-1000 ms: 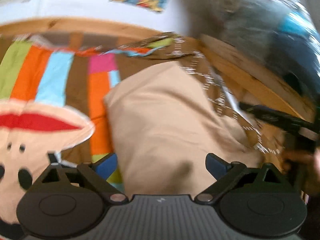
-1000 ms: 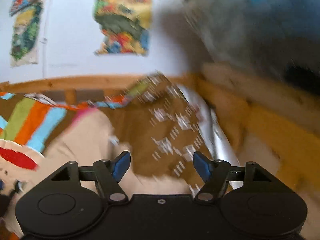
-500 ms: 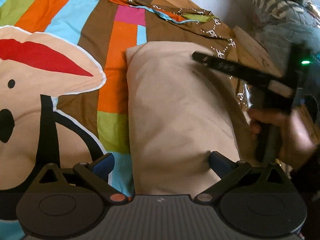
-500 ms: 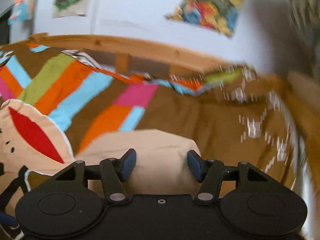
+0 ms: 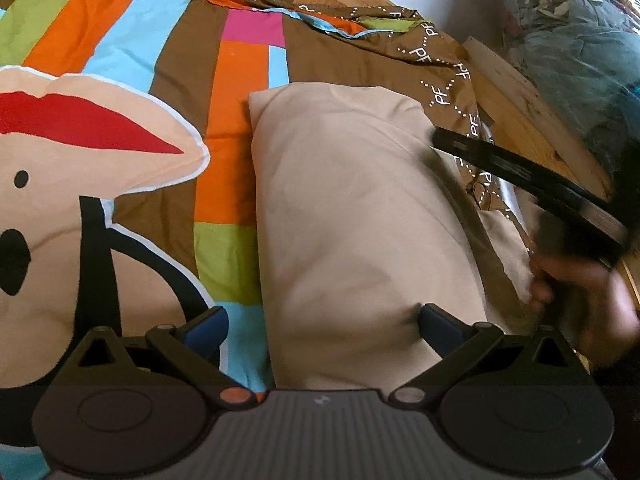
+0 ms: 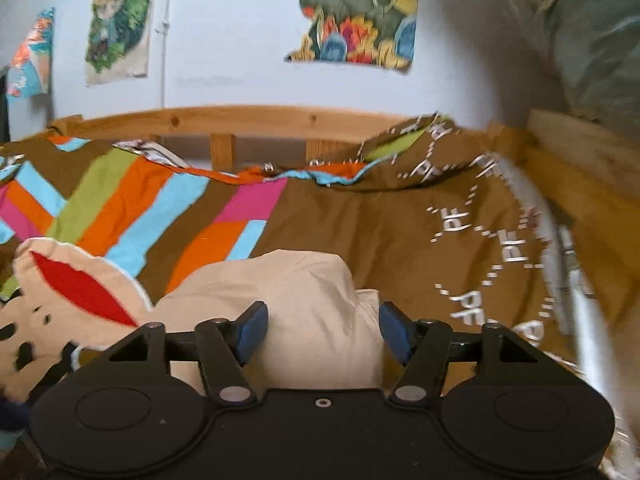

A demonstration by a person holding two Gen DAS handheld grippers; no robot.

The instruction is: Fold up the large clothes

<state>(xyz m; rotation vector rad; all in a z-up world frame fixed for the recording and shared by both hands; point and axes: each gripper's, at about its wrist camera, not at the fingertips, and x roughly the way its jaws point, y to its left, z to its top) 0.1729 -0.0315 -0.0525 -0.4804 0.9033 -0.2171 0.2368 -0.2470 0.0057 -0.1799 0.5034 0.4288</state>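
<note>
Right now the beige cloth (image 5: pixel 360 220) lies as a long, puffy bundle on the bed, running from near to far over the striped bedspread (image 5: pixel 132 52), with its far end squared off just short of the brown printed part of the cover. It looks already folded into a narrow strip, so I'd guess the next fold is end to end.

The left gripper (image 5: pixel 324 322) hangs over the near end of the cloth, jaws wide apart and holding nothing; its right finger tip seems to touch the fabric, while the left one sits out over the bedspread. The right gripper (image 6: pixel 318 332) comes in low along the cloth's right edge, jaws also apart and empty, straddling a raised hump of the bundle. From the left wrist view it shows as a dark bar with a hand (image 5: pixel 576 292) behind it, blurred.

What worries me is the bite. The bundle is thick and soft, so jaws closing from here could catch only the top layer, and lifting would then peel the strip open rather than carry it. The left jaws straddle the cloth's left edge, so they could pinch bedspread along with it and drag the cover. On the right, a loose flap sits beside the main hump; grabbing just that would skew the fold. The wooden bed rail (image 6: pixel 248 120) is well clear on the far side.
</note>
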